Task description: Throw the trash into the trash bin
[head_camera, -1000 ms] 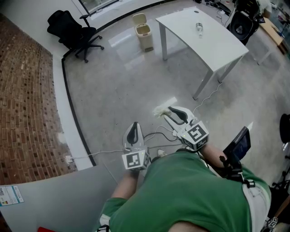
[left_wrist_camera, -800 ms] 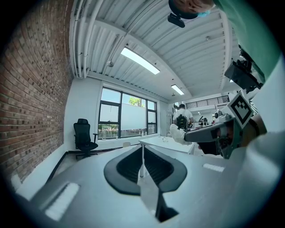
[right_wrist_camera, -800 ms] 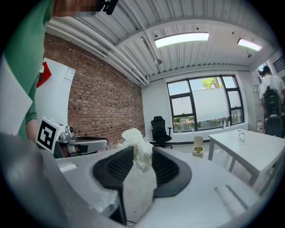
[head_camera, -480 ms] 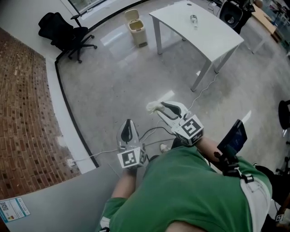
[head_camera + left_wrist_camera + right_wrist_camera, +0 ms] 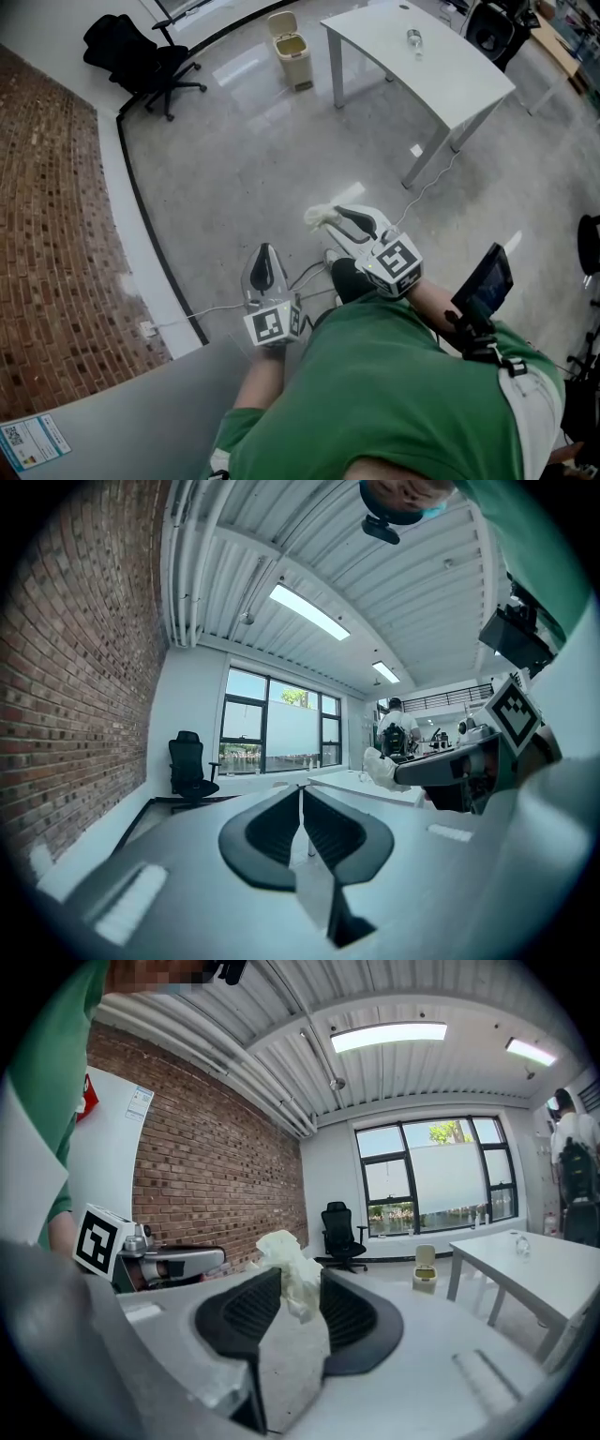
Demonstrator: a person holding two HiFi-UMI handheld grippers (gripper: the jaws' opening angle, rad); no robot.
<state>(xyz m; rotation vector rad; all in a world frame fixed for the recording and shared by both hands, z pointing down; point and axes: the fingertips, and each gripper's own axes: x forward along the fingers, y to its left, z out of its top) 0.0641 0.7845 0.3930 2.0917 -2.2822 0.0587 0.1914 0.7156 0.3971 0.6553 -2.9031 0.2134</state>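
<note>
My right gripper is shut on a crumpled white tissue that sticks up from between its pads. From the head view, that gripper is held level over the grey floor, the tissue at its tip. The left gripper is beside it, a little lower left, its jaws together with nothing in them; its own view shows the same. The small beige trash bin stands far ahead by the wall, lid up, and also shows in the right gripper view.
A white table with a clear bottle on it stands right of the bin. A black office chair is at the far left, a brick wall runs along the left. Cables lie on the floor below the grippers.
Both grippers have travelled level across the floor with the person. The tissue stays pinched in the right jaws, and the left jaws stay together.
</note>
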